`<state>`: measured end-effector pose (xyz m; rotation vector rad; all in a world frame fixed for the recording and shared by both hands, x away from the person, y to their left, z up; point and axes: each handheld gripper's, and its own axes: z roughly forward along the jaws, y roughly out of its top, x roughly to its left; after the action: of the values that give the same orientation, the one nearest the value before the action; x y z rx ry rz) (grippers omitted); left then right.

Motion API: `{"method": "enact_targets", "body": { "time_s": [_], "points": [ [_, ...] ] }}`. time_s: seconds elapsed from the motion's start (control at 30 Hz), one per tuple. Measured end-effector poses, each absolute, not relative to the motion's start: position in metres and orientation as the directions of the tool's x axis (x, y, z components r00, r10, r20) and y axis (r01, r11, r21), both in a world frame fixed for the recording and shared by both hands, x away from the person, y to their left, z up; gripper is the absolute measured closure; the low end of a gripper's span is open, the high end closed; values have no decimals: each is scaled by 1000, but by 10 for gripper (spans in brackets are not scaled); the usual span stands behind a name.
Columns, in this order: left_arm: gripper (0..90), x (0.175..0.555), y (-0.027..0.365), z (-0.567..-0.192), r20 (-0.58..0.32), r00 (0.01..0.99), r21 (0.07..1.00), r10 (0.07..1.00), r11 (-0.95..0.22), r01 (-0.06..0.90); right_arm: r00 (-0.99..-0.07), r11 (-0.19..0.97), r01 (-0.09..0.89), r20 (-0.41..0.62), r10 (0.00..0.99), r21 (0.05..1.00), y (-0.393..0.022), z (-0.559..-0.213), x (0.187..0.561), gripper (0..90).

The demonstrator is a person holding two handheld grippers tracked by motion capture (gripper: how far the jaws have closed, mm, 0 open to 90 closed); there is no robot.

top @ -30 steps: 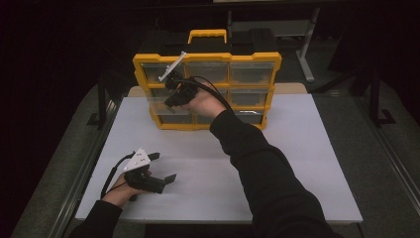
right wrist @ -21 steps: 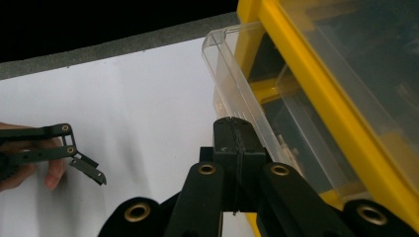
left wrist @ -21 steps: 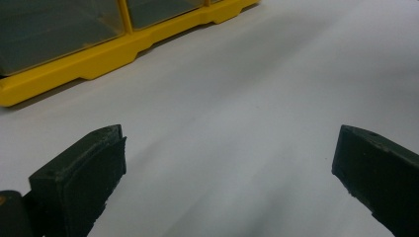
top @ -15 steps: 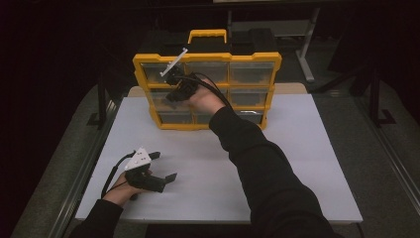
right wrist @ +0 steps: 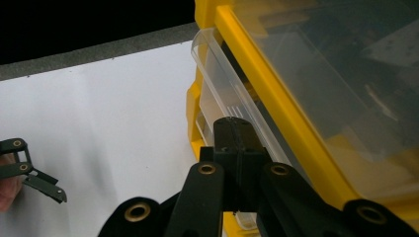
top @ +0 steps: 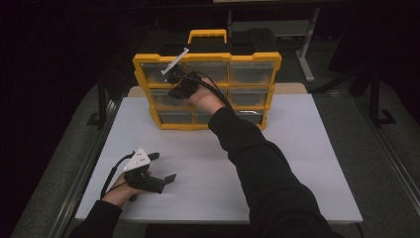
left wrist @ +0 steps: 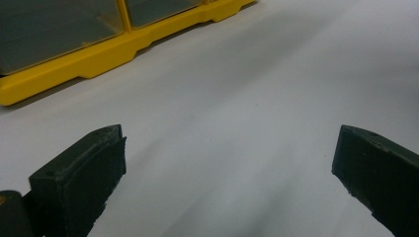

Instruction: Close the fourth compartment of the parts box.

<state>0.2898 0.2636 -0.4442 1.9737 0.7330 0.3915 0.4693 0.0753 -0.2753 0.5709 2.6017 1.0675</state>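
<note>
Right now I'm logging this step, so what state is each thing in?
Yellow organizer: upright on the table, handle up.
Clear drawer: pulled slightly out of its slot.
Right claw: shut on the clear drawer's front edge.
Left claw: open, holding nothing, low over the table.

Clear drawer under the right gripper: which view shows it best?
Right gripper view: the clear drawer stands pulled out of the yellow organizer, the right gripper shut on its front. High view: the hand hides it. Left gripper view: just the organizer's base.
</note>
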Motion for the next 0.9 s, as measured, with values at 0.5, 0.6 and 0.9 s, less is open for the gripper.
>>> {"method": "enact_targets", "body": {
  "time_s": [0.5,0.6,0.9],
  "points": [
    [0,289,264,-444,-25,767,872,641,-361,330,-872,639,261,-106,477,724,74,-276,472,890],
    [0,289,264,-444,-27,767,873,641,-360,330,-875,639,266,-97,474,722,73,-276,471,873],
    [0,289,266,-444,-26,766,872,642,-361,331,-882,613,287,-46,468,736,67,-275,464,781]
  ]
}}
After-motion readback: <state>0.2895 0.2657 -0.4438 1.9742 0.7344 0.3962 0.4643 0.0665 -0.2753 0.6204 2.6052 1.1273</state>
